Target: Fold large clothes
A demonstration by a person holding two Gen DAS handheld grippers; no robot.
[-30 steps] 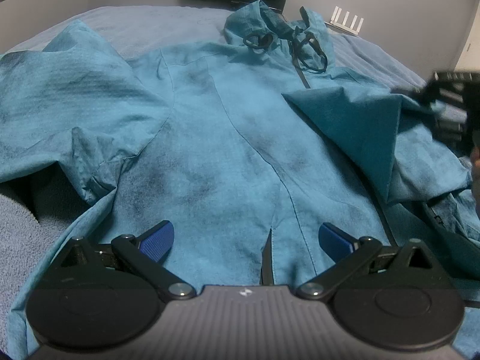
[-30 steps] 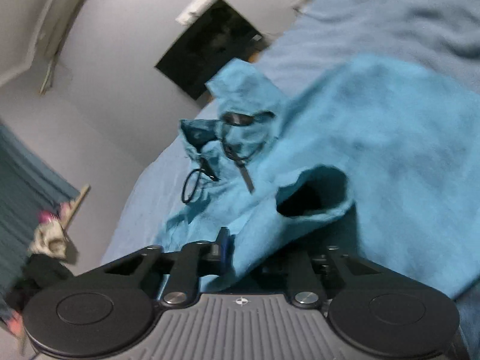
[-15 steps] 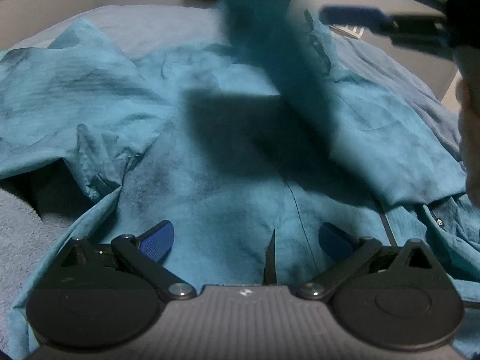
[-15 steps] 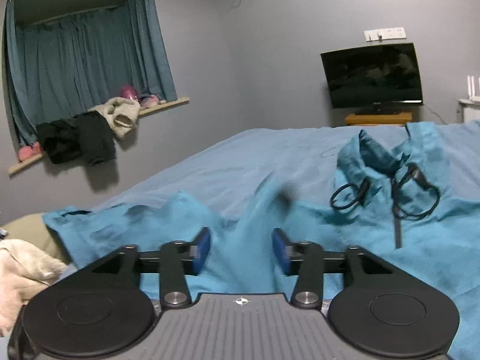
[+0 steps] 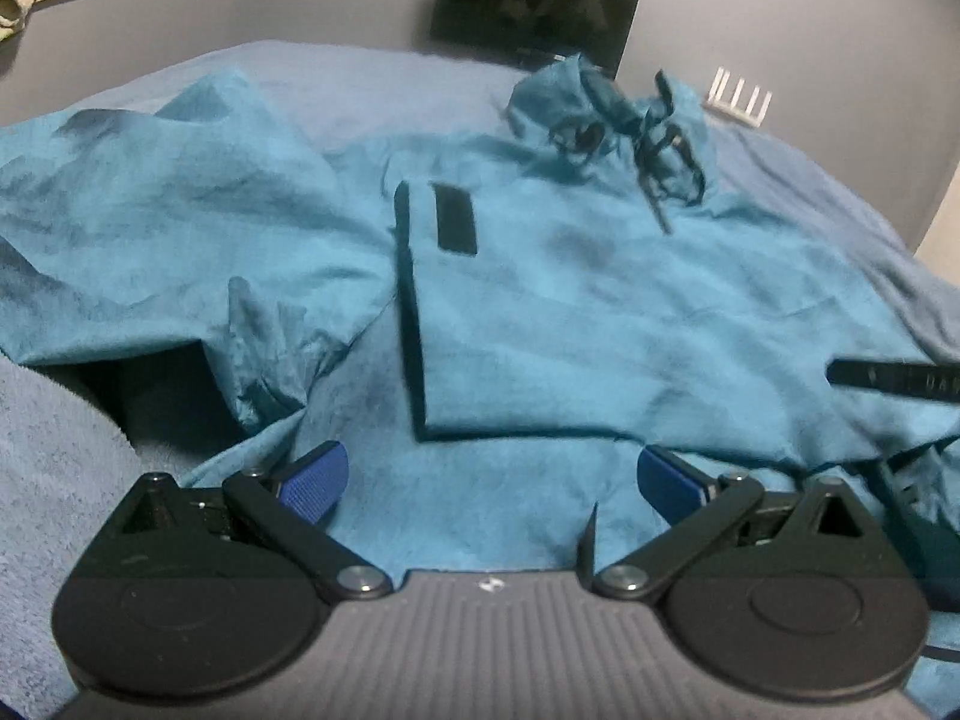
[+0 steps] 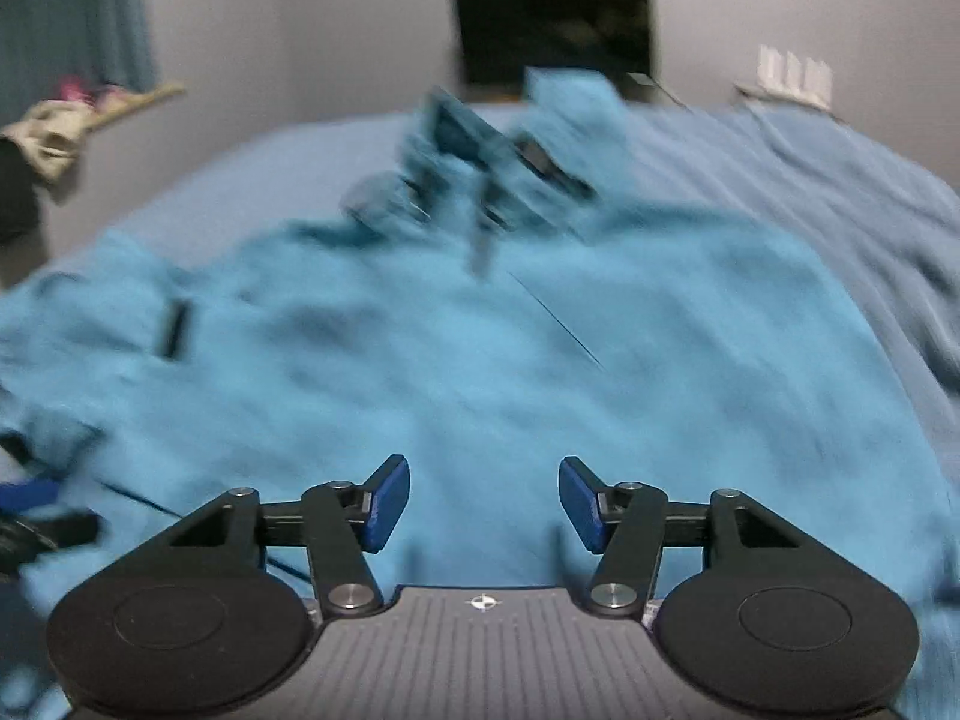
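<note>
A large teal hooded jacket (image 5: 600,324) lies spread on the bed. One sleeve is folded across its body, and the cuff with a black fastening patch (image 5: 456,219) lies left of centre. The hood with black drawcords (image 5: 606,126) is at the far end. My left gripper (image 5: 492,480) stands open low over the jacket's hem, nothing pinched between its blue pads. In the blurred right wrist view, my right gripper (image 6: 485,504) is open over the jacket (image 6: 540,372) with nothing between its fingers.
The blue-grey bed cover (image 5: 360,78) extends beyond the jacket on all sides. A grey fleecy blanket (image 5: 54,420) lies at the near left. A dark screen (image 5: 534,12) and a white router (image 5: 741,99) stand at the far wall. Clothes sit on a ledge (image 6: 54,132).
The right gripper, shut on the sleeve a second ago, carried it over the jacket's body, let it go and drew back. The sleeve now lies flat across the front. The left gripper stayed put.
</note>
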